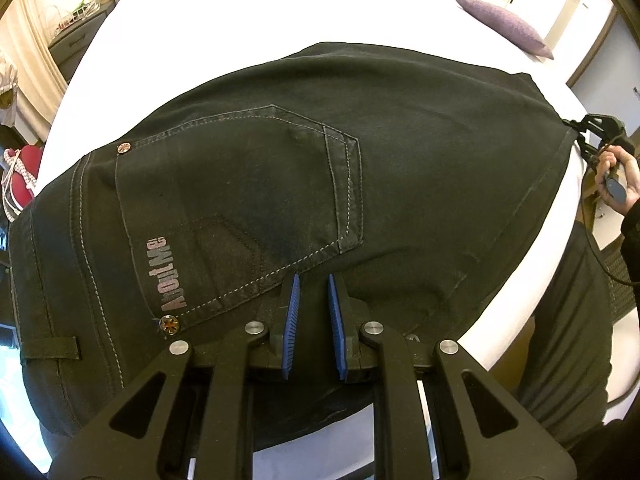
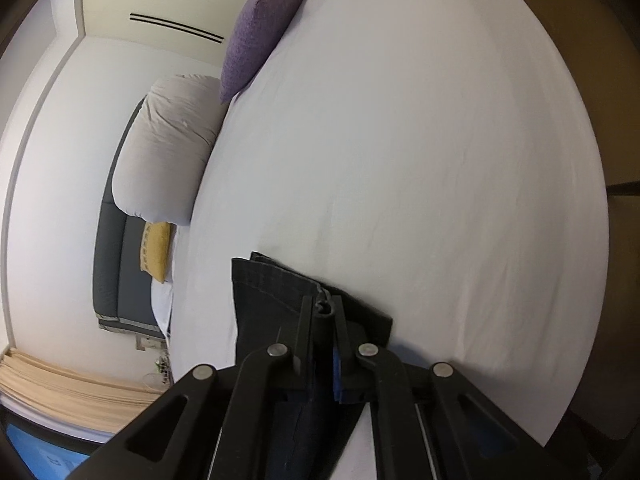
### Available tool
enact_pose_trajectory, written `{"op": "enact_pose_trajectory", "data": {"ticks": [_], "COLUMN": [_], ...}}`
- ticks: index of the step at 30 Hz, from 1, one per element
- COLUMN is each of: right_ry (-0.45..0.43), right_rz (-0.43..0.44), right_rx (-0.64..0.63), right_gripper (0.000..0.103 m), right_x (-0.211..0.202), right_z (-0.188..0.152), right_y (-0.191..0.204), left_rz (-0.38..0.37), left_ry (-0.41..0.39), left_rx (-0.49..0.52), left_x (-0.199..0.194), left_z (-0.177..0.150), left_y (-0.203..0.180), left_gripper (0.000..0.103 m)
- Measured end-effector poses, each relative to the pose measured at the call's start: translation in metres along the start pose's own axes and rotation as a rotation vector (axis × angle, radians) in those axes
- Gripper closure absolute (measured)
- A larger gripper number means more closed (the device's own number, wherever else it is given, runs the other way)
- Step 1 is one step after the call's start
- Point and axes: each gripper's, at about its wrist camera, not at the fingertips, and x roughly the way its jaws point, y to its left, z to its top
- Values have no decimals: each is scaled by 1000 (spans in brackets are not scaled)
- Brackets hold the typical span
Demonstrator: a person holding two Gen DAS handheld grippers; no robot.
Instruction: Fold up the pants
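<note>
Black pants (image 1: 360,152) lie flat on the white bed (image 1: 200,32), back pocket with "AboutMe" print facing up, legs running to the right. My left gripper (image 1: 313,280) hovers over the seat area beside the pocket, its blue pads slightly apart with nothing between them. My right gripper (image 2: 322,304) is shut on the leg hems of the pants (image 2: 272,284), holding them just above the sheet. The right gripper also shows at the far right of the left wrist view (image 1: 592,128), at the leg ends.
A purple cushion (image 1: 504,24) lies on the bed beyond the pants, also in the right wrist view (image 2: 260,28). A white pillow (image 2: 172,152), a yellow cushion (image 2: 156,252) and a grey headboard (image 2: 108,264) are at the bed's head. A dresser (image 1: 76,40) stands left.
</note>
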Motion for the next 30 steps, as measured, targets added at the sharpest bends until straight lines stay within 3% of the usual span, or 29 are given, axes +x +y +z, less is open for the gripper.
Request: {"op": "enact_pose_trajectory", "data": {"ticks": [4, 8, 10, 11, 12, 13, 15, 16, 17, 18, 20, 21, 24, 26, 27, 29, 30], "right_ry": [5, 37, -14, -88, -125, -141, -78, -8, 122, 193, 332, 419, 538, 568, 542, 484, 407], "right_rz": [-8, -48, -147, -231, -256, -245, -136, -93, -24, 5, 49, 57, -21, -121, -134, -106, -139], "right_rx": [-32, -160, -191, -225, -251, -285, -393, -444, -532, -583, -654, -667, -645, -599, -581, -530, -507], "right_gripper": [97, 98, 87, 74, 65, 65, 65, 67, 76, 83, 83, 87, 87, 93, 102, 103, 103], "right_x": [5, 7, -10, -29, -39, -47, -51, -43, -24, -12, 19, 43, 96, 128, 137, 144, 143], "right_z": [0, 8, 13, 14, 13, 10, -7, -18, -42, -58, -94, -115, -134, -129, -118, -96, -76], "right_y": [-1, 12, 20, 31, 40, 51, 86, 103, 131, 147, 173, 181, 177, 160, 155, 144, 139], "left_rz": [-46, -75, -83, -86, -87, -85, -77, -74, -73, -72, -74, -75, -82, -85, -87, -95, -99], "left_ry": [-25, -42, -52, -60, -65, -70, -80, -85, -89, -90, -88, -87, -82, -82, -84, -88, -90], "left_rx": [-39, -57, -71, -83, -89, -94, -99, -99, -99, -99, -101, -104, -112, -112, -111, -114, -118], "left_x": [-2, -4, -5, -5, -6, -6, -6, -7, -8, -8, -10, -10, -11, -12, -12, -13, -13], "left_z": [-8, -12, -14, -15, -17, -17, -19, -20, -21, -21, -27, -27, -29, -28, -28, -28, -29], "left_y": [12, 18, 20, 21, 23, 22, 22, 22, 22, 22, 26, 26, 26, 29, 29, 33, 35], "left_gripper": [88, 88, 88, 88, 88, 88, 88, 88, 88, 88, 88, 88, 88, 88, 88, 88, 88]}}
